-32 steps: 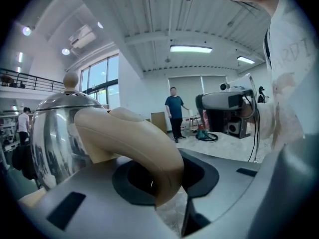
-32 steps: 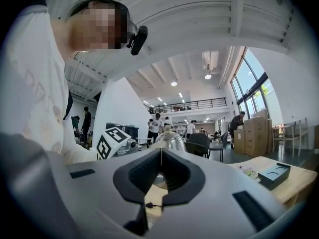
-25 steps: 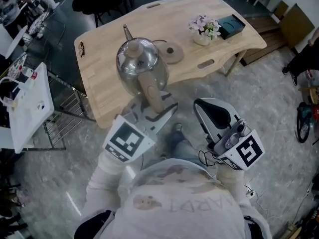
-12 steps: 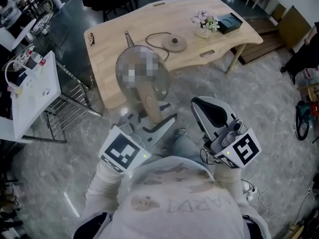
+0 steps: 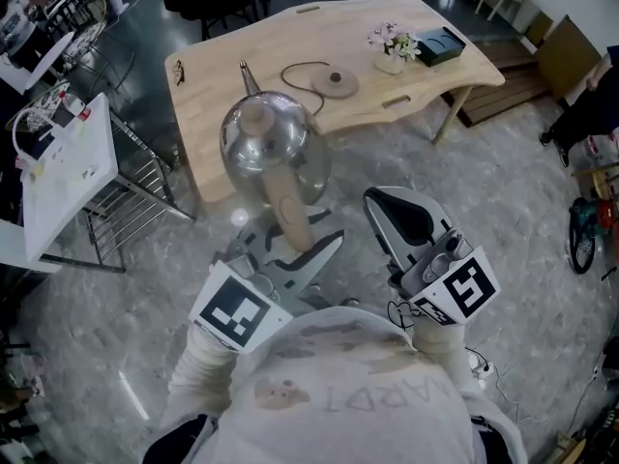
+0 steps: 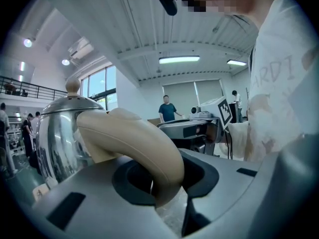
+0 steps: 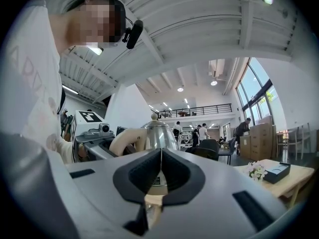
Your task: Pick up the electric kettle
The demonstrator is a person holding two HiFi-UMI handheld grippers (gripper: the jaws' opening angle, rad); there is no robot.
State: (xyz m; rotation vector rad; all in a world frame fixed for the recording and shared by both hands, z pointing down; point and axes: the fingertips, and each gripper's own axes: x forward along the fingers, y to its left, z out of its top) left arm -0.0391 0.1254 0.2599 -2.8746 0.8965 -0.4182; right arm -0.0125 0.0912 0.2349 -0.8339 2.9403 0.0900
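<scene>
The steel electric kettle (image 5: 266,146) hangs in the air over the floor, in front of the wooden table (image 5: 227,51). Its beige handle (image 5: 290,213) sits between the jaws of my left gripper (image 5: 290,244), which is shut on it. In the left gripper view the handle (image 6: 132,143) curves down into the jaws, with the kettle body (image 6: 57,133) at the left. My right gripper (image 5: 387,209) floats to the right of the kettle, shut, with nothing in it. The right gripper view shows its pads (image 7: 149,176) meeting, and the kettle (image 7: 160,132) beyond them.
The kettle's round base (image 5: 335,82) with its cord lies on the table. A flower pot (image 5: 392,48) and a black box (image 5: 442,45) stand at the table's far right end. A white side table (image 5: 60,167) on a wire rack stands at the left. Marbled floor lies below.
Both grippers have drawn back from the table, the left one carrying the kettle. The kettle has gone from above the table's edge to over the floor.
</scene>
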